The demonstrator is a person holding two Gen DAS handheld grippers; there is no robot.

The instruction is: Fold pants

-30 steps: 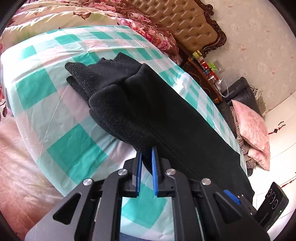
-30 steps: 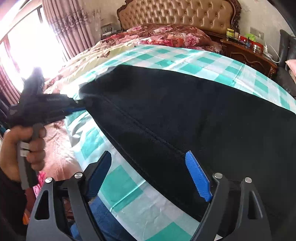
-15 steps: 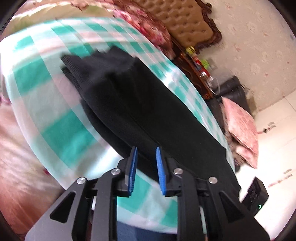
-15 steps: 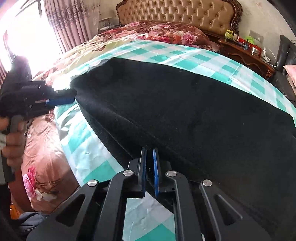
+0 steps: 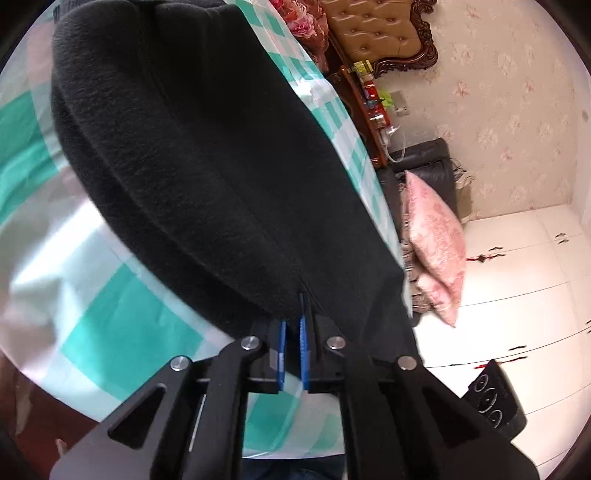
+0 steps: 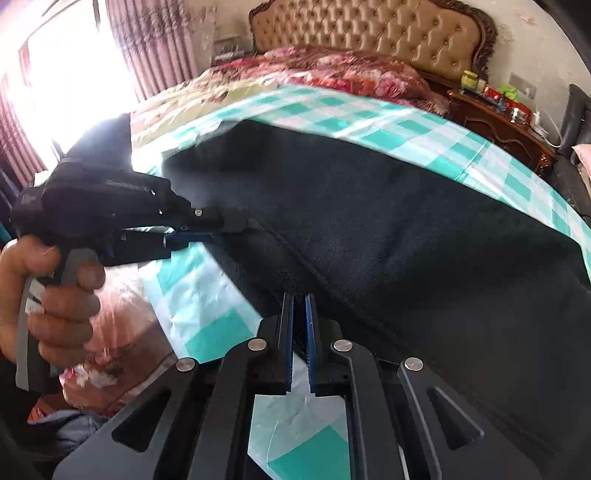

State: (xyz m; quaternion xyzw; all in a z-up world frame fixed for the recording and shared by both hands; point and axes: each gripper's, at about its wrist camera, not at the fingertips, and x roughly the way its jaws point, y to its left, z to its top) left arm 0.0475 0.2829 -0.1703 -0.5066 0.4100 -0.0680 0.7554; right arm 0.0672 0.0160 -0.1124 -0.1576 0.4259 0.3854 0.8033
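Note:
Black fleece pants (image 5: pixel 207 162) lie lengthwise on a bed with a green-and-white checked sheet (image 5: pixel 122 332). My left gripper (image 5: pixel 293 325) is shut on the near edge of the pants, with the fabric pinched between its blue pads. In the right wrist view the pants (image 6: pixel 406 236) stretch across the bed. My right gripper (image 6: pixel 299 306) is shut on the near edge seam further along. The left gripper (image 6: pixel 229 225) shows there too, held by a hand (image 6: pixel 55 295), clamped on the same edge.
A tufted headboard (image 6: pixel 369 33) and floral quilt (image 6: pixel 325 70) lie at the far end of the bed. A wooden nightstand (image 6: pixel 506 122) with small items, a dark sofa (image 5: pixel 424 166) and pink cushions (image 5: pixel 436 229) stand to the right.
My right gripper closed on the pants' edge from wide open. My left gripper let go, moved along the edge and shut on it again, closer to the fabric.

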